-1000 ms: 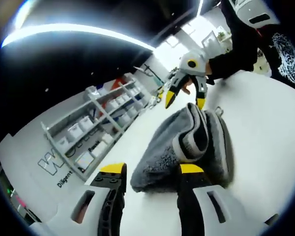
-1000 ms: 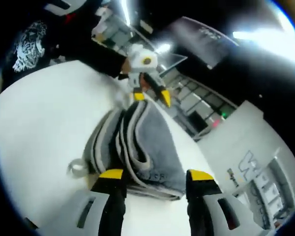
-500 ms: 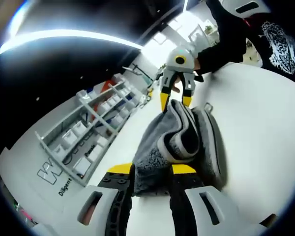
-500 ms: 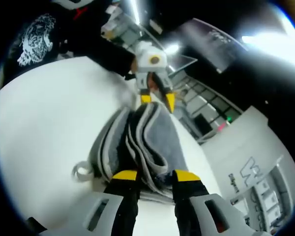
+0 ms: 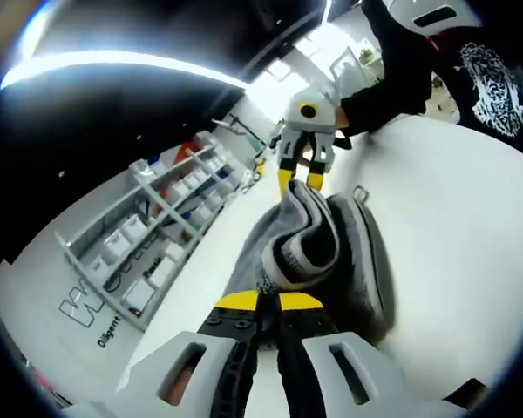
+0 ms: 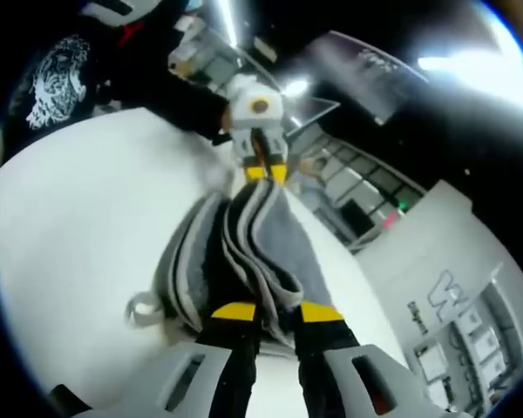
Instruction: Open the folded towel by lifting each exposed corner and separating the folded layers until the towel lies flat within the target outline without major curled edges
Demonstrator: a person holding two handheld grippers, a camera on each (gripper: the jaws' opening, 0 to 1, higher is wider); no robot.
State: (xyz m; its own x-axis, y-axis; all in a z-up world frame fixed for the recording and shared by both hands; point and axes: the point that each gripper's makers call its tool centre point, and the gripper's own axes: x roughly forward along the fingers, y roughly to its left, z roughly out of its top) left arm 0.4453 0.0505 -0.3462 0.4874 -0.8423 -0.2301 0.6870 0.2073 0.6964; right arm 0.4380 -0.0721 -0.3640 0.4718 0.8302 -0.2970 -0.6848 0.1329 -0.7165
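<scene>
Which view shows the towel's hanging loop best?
The right gripper view: the loop lies clear on the white table, beside the folded towel. In the left gripper view the loop is small, at the towel's far edge.

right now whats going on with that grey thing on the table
A person holds a gripper in each hand and works a folded grey towel lying on a white table. The left gripper has pinched one end of the towel, and the right gripper has pinched the opposite end. The towel is still bunched in folded layers between them, not yet spread flat. Its hanging loop lies on the table beside it.
</scene>
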